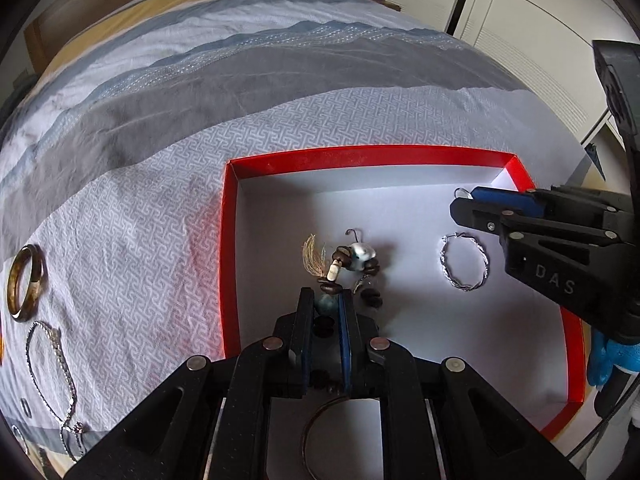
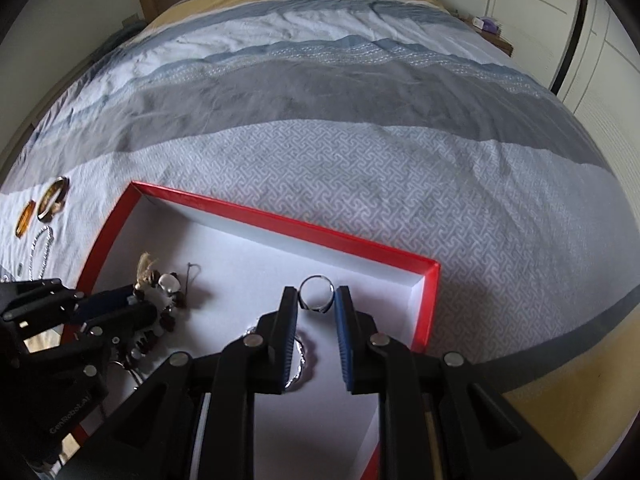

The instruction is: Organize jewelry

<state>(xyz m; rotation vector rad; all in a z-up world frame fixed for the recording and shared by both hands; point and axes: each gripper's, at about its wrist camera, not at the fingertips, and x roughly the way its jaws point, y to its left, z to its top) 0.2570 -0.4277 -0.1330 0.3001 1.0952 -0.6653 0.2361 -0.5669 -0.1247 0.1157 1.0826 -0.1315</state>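
L gripper: jaws clenched on beaded bracelet, held over box floor, pointing steeply down.
Bracelet look: dark brown beads, a pale blue-white stone, one cream bead w/ dark band, straw-colour tassel at 10 o'clock, thin wire hook at 12. Part of strand dangles below pads.
R gripper: jaws clamped on silver ring, band pinched at both sides betw fingertips; ring stands upright, hole facing cam.
Box: shallow red tray, white inside, sits on bedspread. Both grippers inside its rim.
Hoop earring: twisted silver, lies flat on box floor, 3 o'clock of bracelet, apart from it.
Bangle in box: thin brown arc at 6 o'clock under L gripper, mostly hidden.
Outside box, 9 o'clock: amber-brown bangle flat on bedspread; silver chain just below it at 7 o'clock. R-wrist view shows a 2nd orange piece beside bangle, too small to tell what.
Bedspread look: grey-white key pattern, grey & blue bands, yellow far end.
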